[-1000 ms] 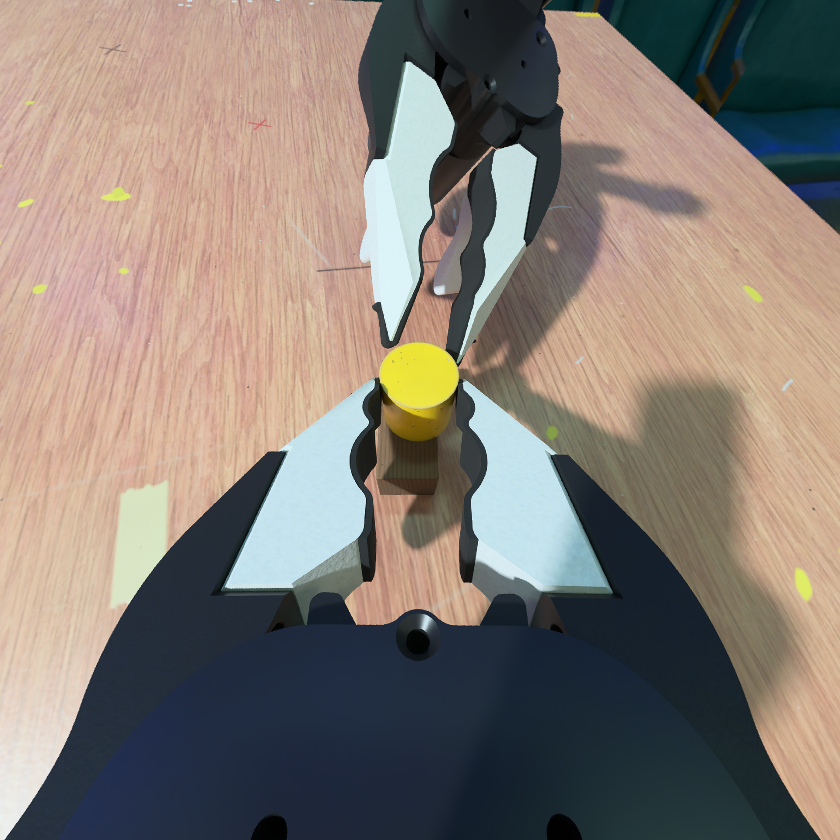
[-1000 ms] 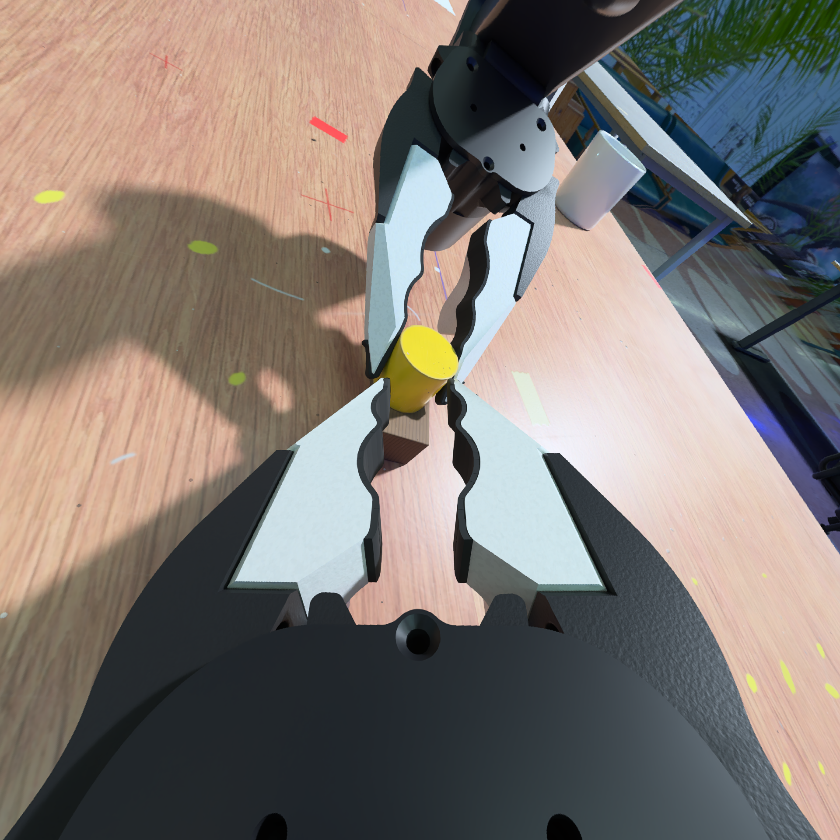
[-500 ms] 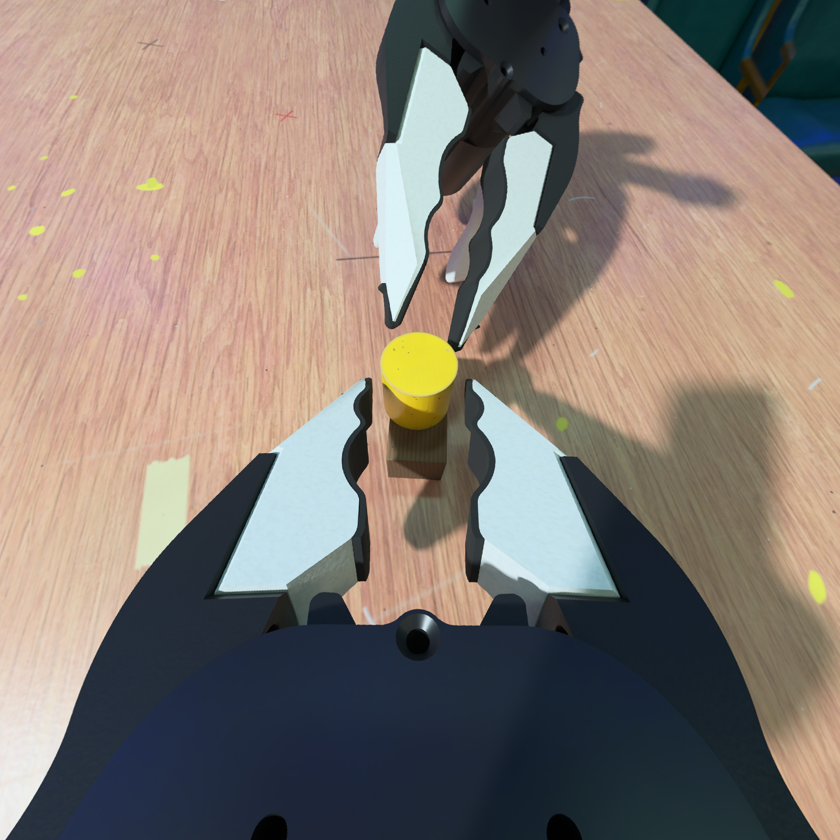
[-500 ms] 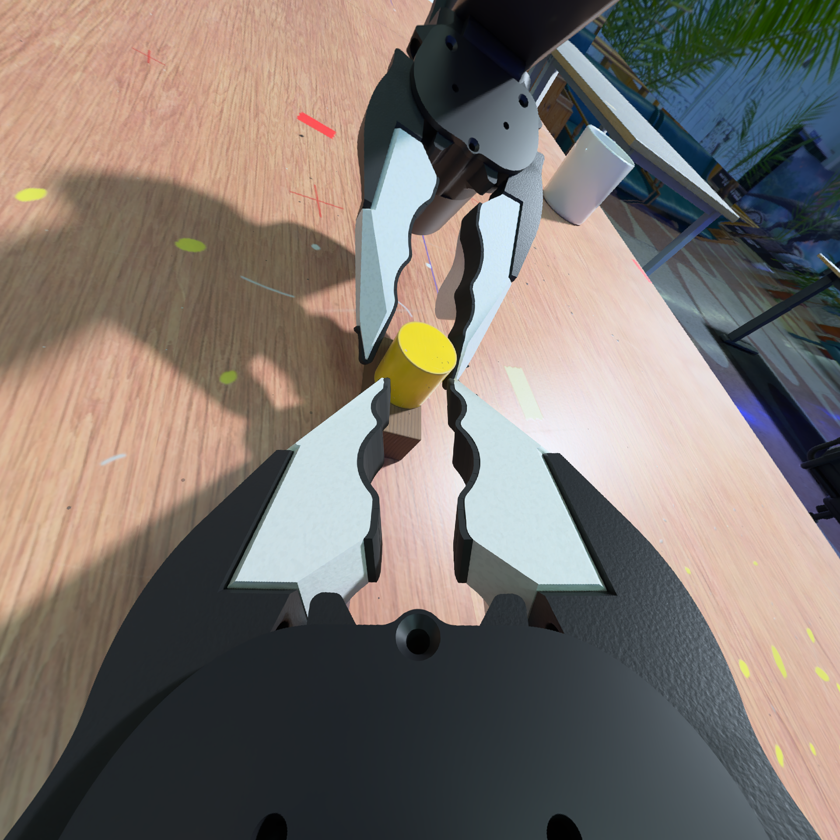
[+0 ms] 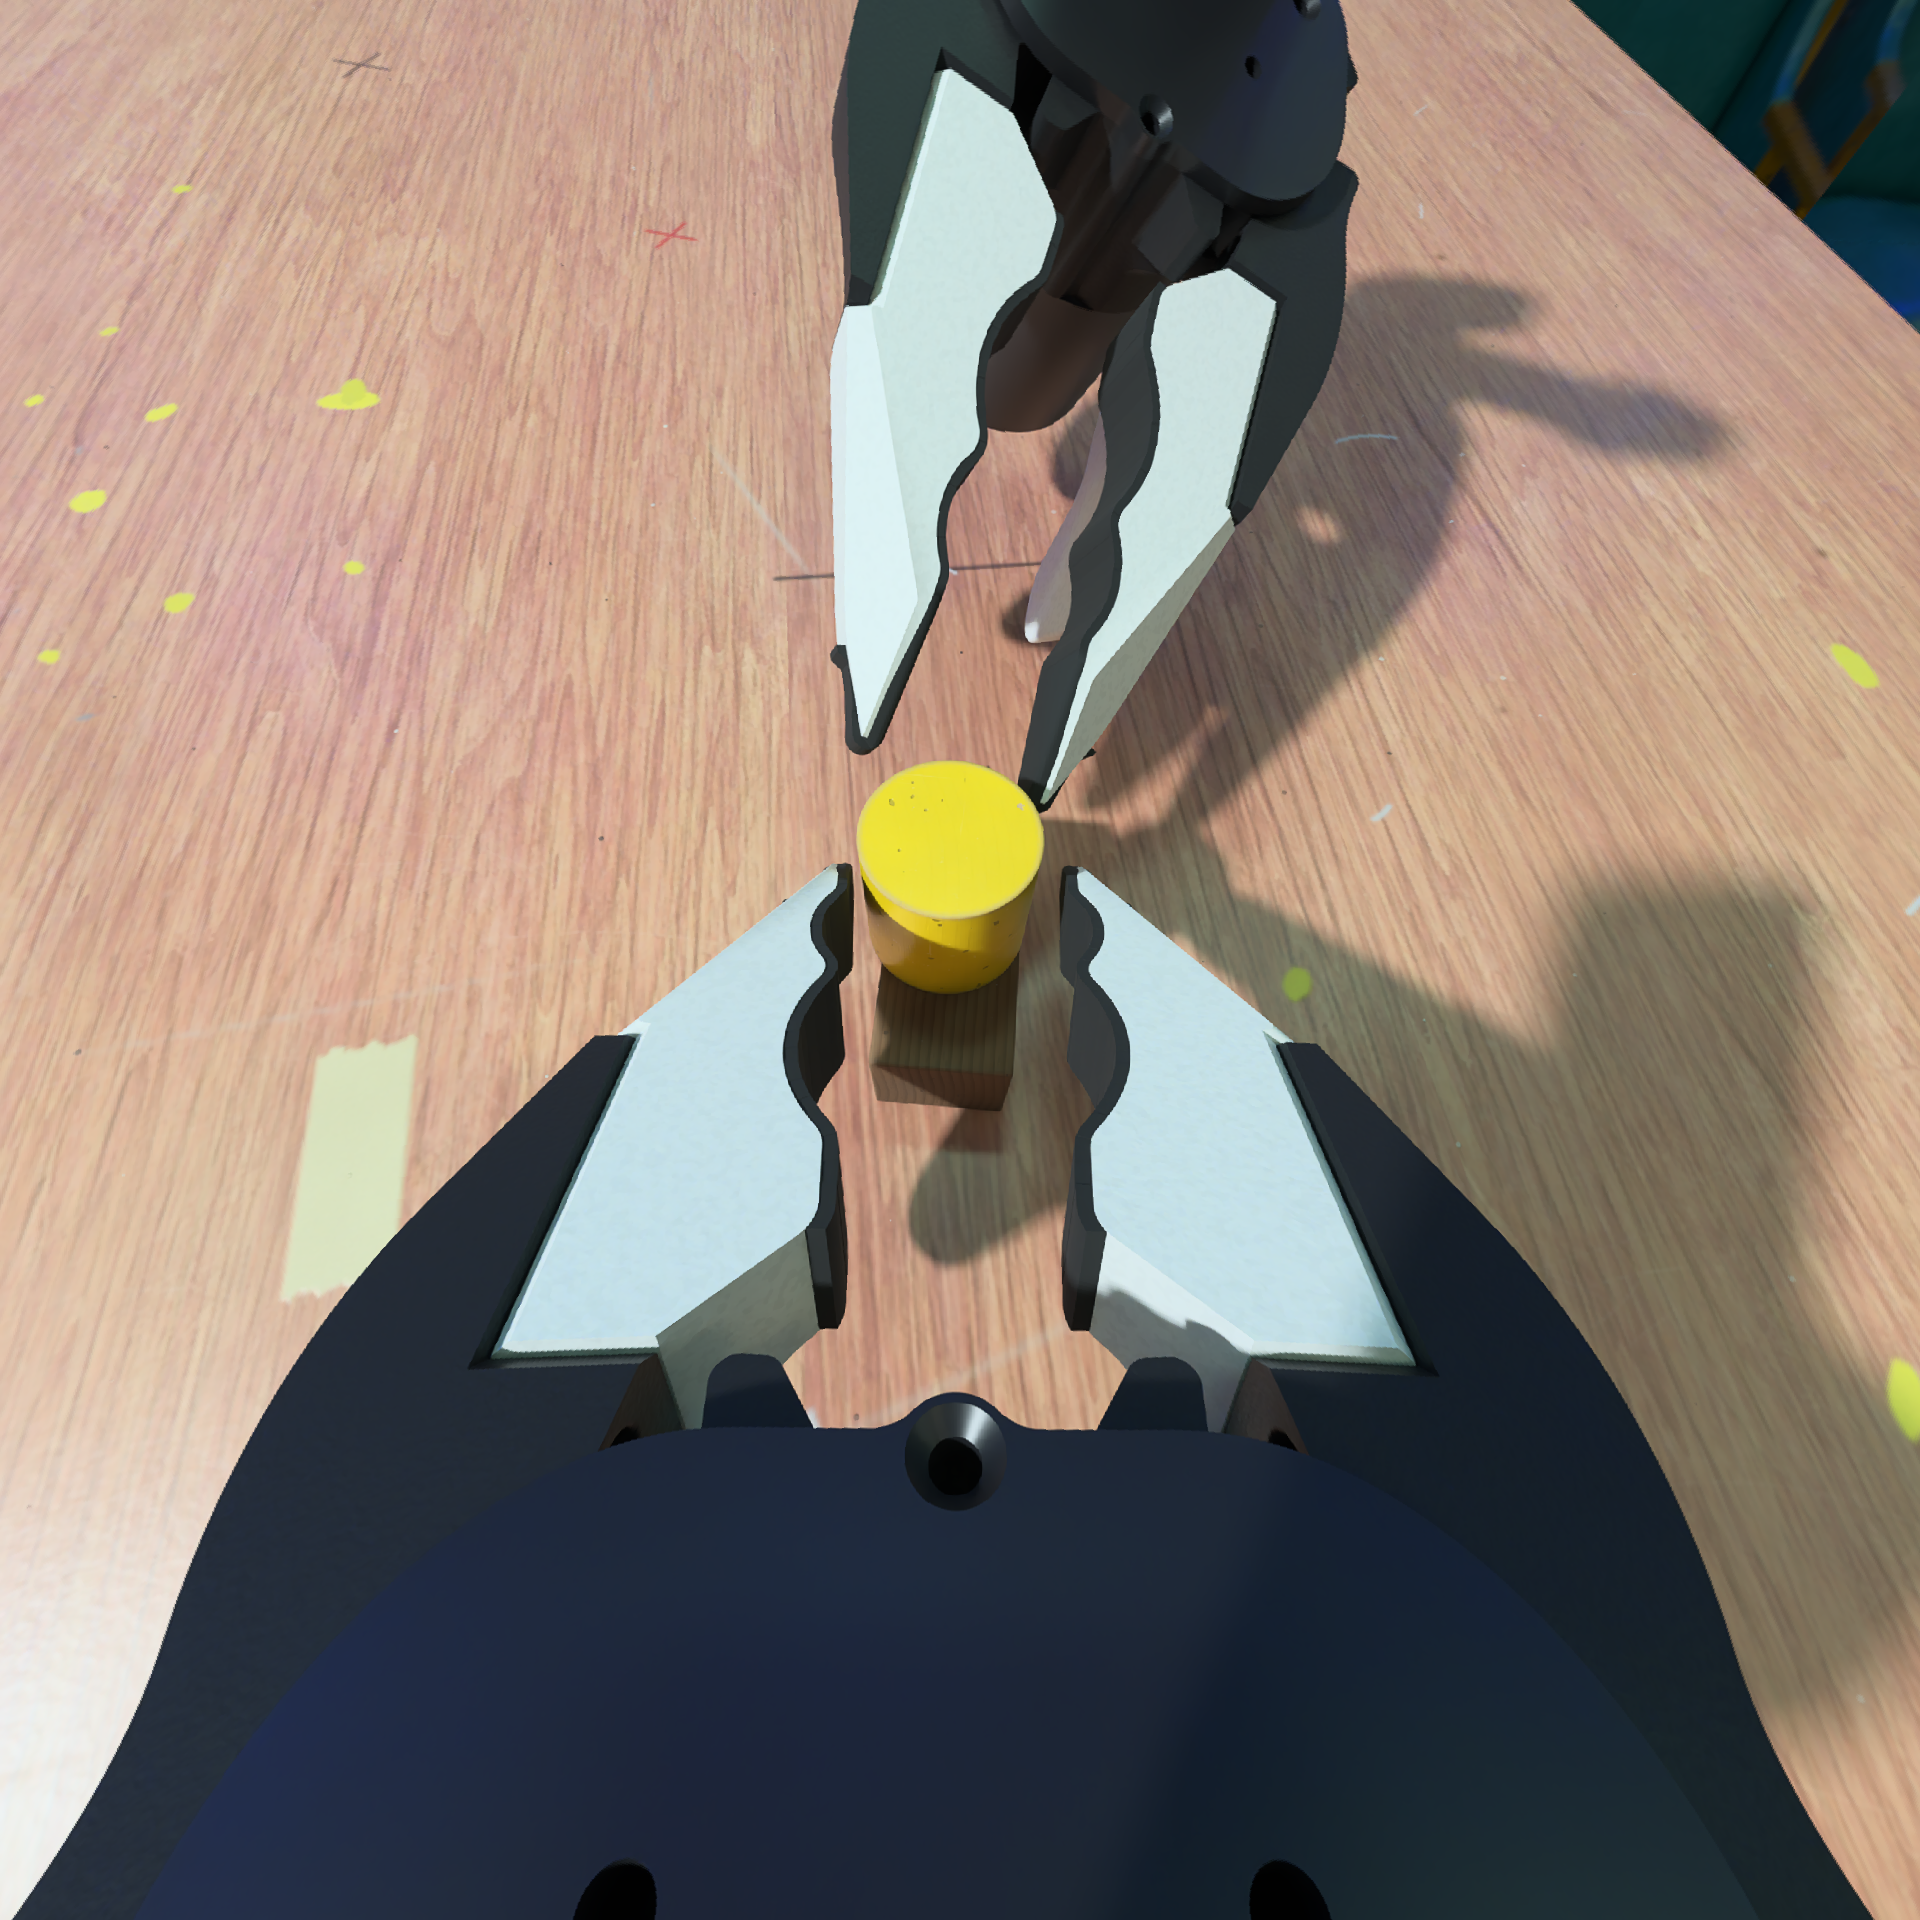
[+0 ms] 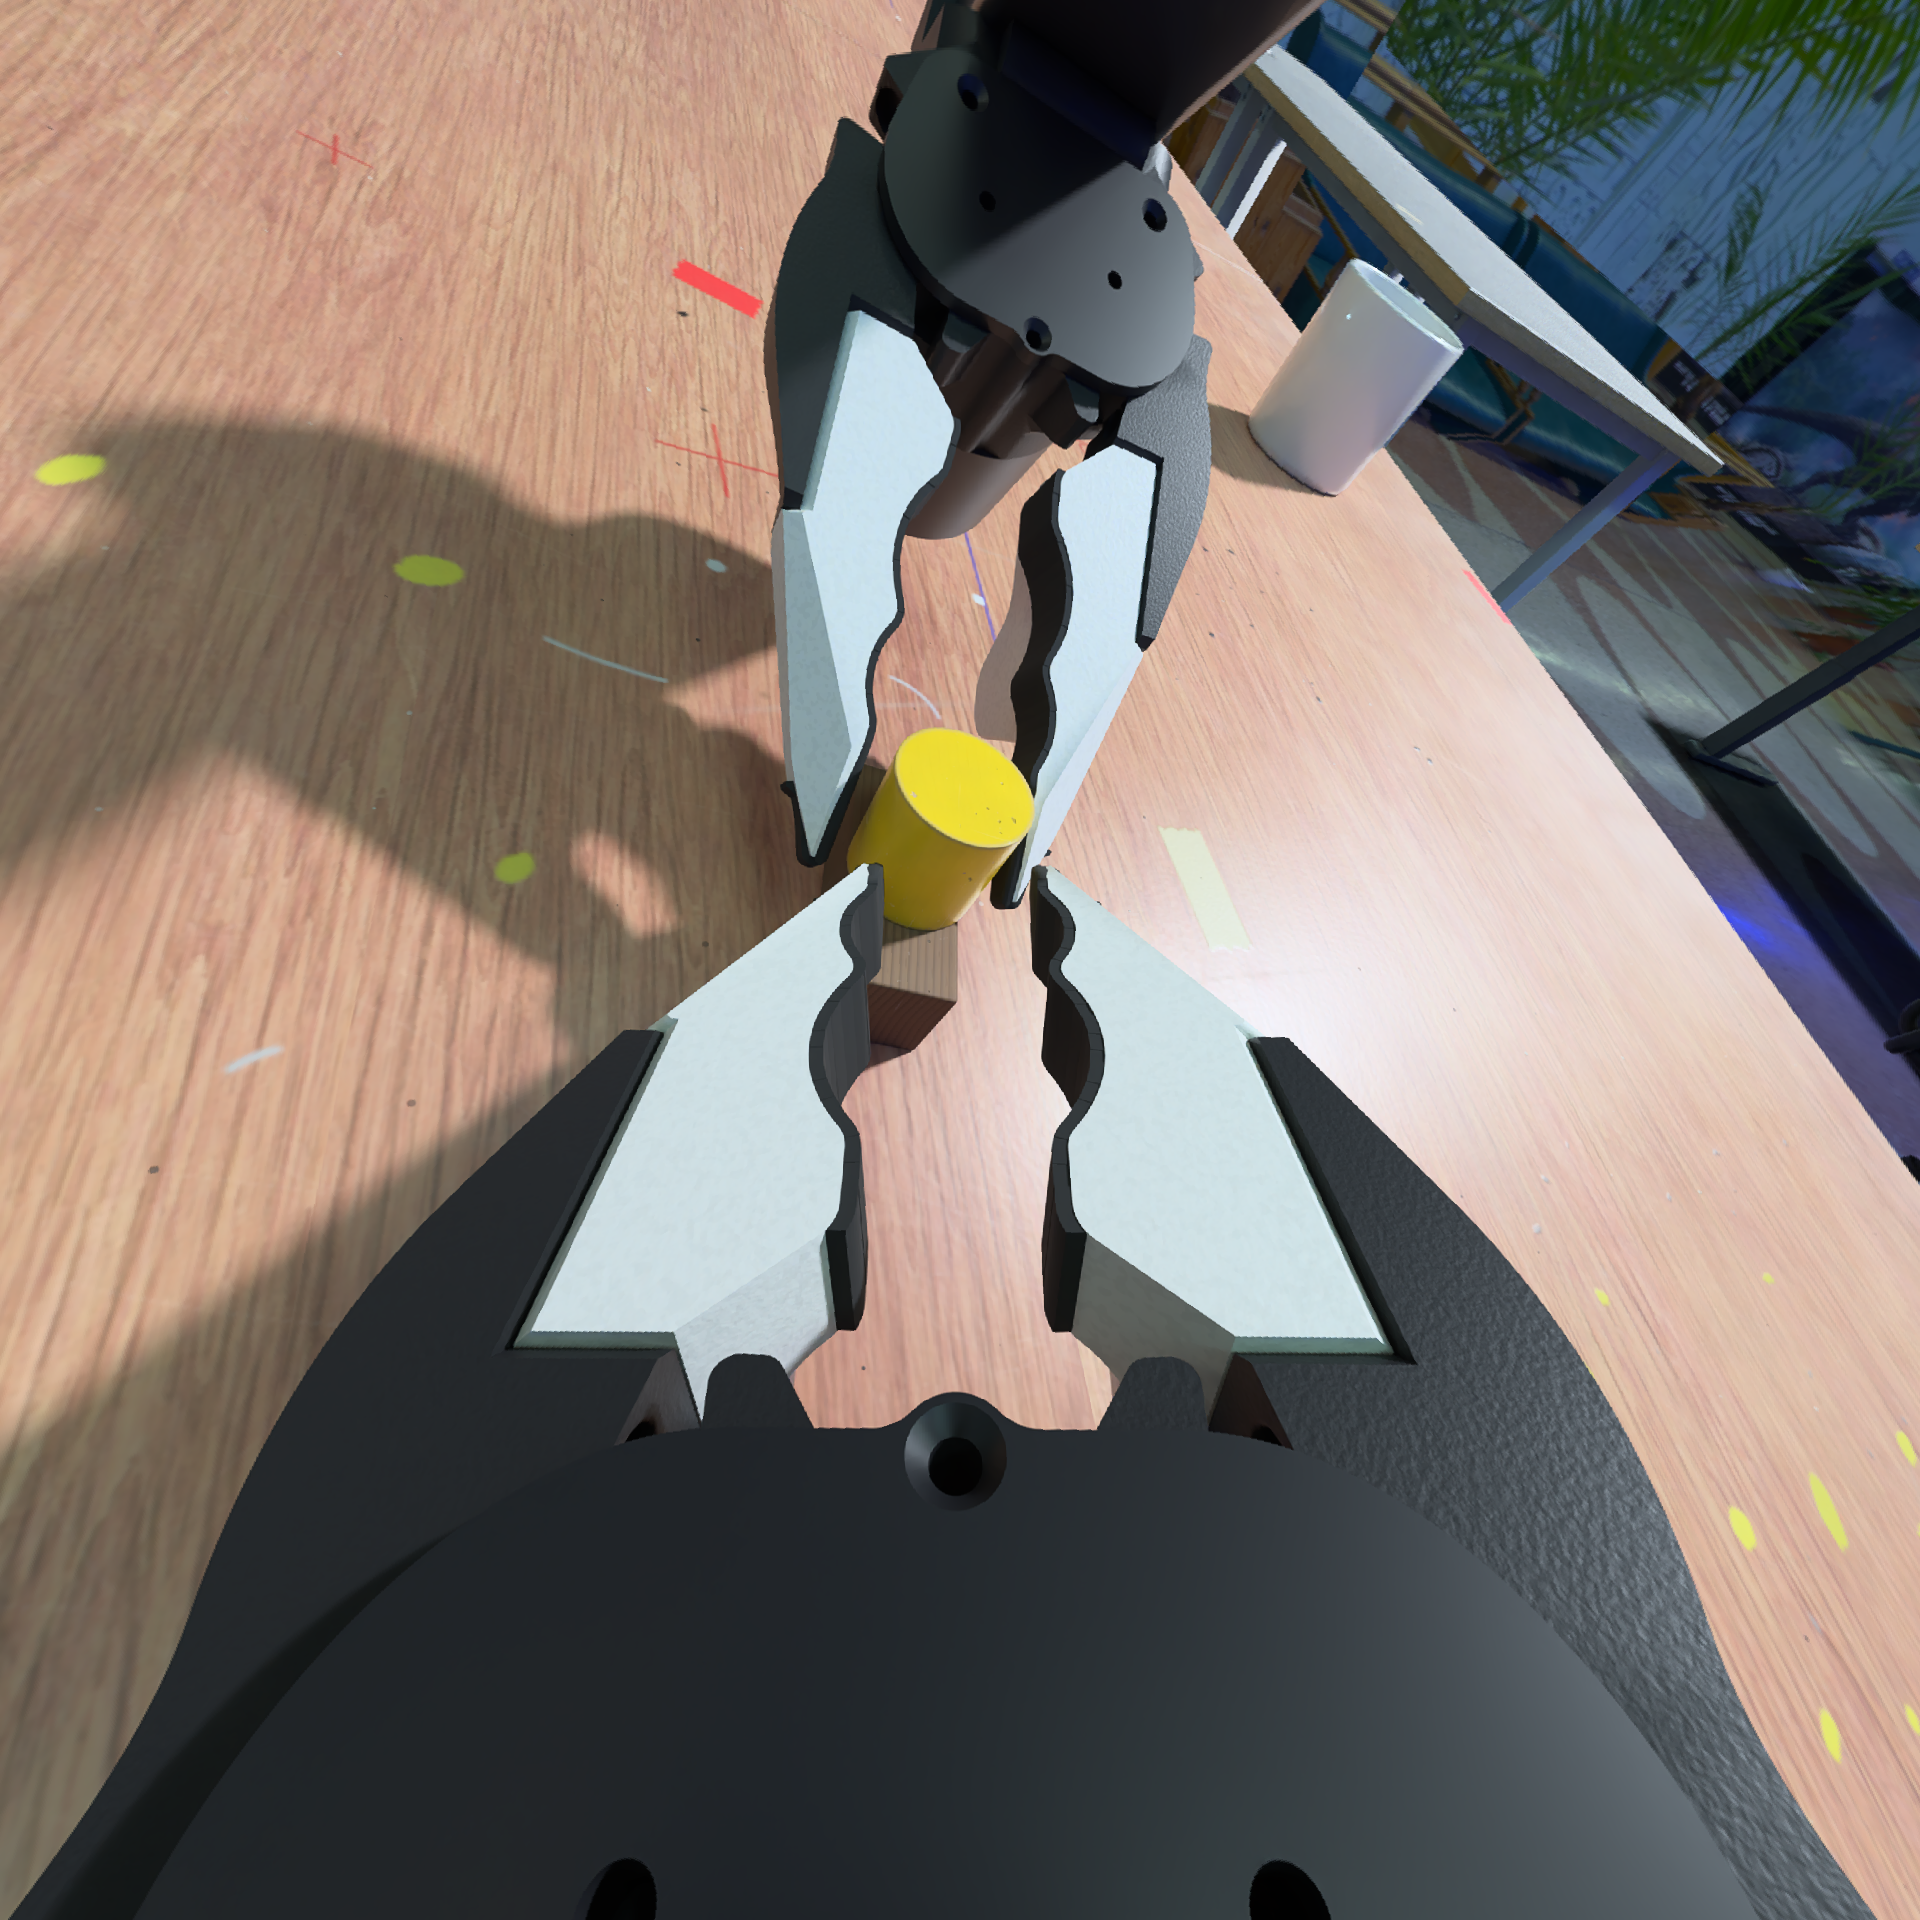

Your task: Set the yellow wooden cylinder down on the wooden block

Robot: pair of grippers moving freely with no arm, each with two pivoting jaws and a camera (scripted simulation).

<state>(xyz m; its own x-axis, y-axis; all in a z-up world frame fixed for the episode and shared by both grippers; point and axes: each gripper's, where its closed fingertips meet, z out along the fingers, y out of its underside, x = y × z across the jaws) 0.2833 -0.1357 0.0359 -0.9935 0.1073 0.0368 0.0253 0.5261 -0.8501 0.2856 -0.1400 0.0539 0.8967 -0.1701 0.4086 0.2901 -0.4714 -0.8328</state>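
Note:
The yellow wooden cylinder [image 5: 948, 862] stands upright on the small wooden block [image 5: 940, 1060] on the wooden table. My left gripper [image 5: 956, 878] is open and empty, its fingertips to either side of the cylinder with a small gap on each side. My right gripper [image 5: 956, 764] faces it from the far side, open and empty, tips just behind the cylinder's top. In the right wrist view the cylinder [image 6: 951, 821] sits on the block [image 6: 914, 987] just past my right gripper [image 6: 956, 875], whose left finger hides part of the block. The left gripper [image 6: 909, 873] straddles the cylinder.
A white cup [image 6: 1351, 384] stands near the table's right edge [image 6: 1558, 665], with floor and another table beyond. A pale tape strip [image 5: 348, 1164] lies left of the block. Yellow paint spots and pen marks dot the tabletop.
My left gripper has opened off the cylinder and drawn back a little. The cylinder stays on the block. The right gripper has opened slightly and hardly moved.

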